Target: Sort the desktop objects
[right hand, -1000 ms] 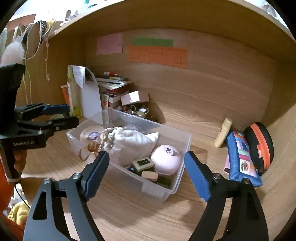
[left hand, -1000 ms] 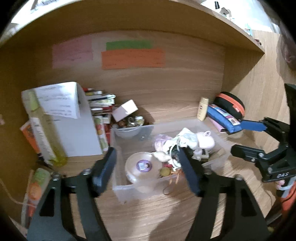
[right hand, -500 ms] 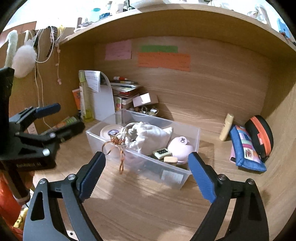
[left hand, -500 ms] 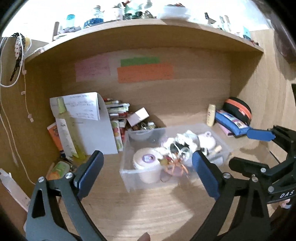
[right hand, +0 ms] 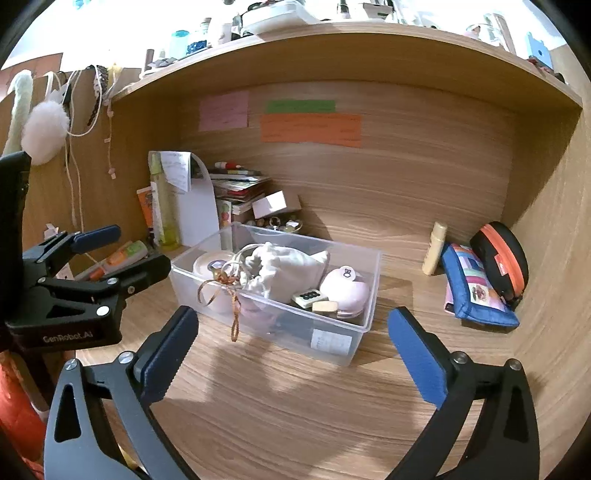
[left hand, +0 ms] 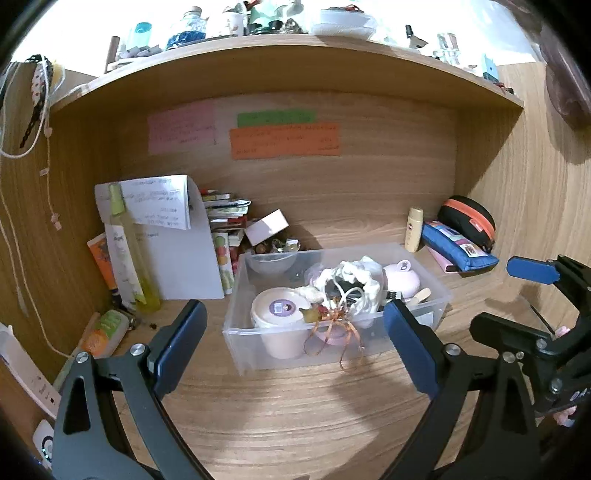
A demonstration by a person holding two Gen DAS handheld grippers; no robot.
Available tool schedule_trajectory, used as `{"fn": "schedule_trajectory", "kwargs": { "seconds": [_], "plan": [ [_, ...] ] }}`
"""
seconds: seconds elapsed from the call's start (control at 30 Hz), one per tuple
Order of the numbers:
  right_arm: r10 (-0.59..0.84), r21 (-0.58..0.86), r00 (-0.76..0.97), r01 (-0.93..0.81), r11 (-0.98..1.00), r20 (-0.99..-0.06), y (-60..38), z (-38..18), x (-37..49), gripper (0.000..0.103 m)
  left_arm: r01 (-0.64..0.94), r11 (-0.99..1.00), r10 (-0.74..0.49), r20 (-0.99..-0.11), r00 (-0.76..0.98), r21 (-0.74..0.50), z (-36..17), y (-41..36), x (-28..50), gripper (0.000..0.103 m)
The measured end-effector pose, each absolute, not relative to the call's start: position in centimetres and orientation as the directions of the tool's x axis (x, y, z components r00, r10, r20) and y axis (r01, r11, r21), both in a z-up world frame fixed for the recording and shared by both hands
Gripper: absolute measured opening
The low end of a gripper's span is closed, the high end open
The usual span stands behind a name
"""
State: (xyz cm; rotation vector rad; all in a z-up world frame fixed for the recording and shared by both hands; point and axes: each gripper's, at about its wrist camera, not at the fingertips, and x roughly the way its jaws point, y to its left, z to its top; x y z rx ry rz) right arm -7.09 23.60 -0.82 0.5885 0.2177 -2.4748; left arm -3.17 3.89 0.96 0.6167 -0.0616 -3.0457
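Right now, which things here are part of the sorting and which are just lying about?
Part of the job, as far as I can judge:
clear bin
white pouch
pink case
tub
blue pouch
tube

Lying about:
notes
book stack
shelf clutter

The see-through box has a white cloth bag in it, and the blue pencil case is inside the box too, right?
Not quite. The clear box does hold the white cloth bag, but the blue pencil case is not inside it. It lies on the desk off to the right of the box, next to the black and orange pouch. The right wrist view shows this.
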Motion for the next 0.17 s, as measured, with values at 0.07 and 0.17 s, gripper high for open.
{"fn": "schedule_trajectory", "kwargs": {
  "seconds": [0.07,0.17],
  "plan": [
    [-0.498,-0.017,-0.734,0.569,-0.822,-0.462,23.69,-0.91,-7.45,0.102,0.013,-0.999,-0.029,-0.386,-0.922,0.044,0.88,4.12,-3.28,0.097],
    [-0.496,-0.006,-0.731,0.564,-0.826,-0.468,23.8,-1.07,-7.82,0.102,-0.005,-0.999,-0.011,-0.388,-0.921,0.039,0.75,4.3,-3.55,0.097]
  ]
}}
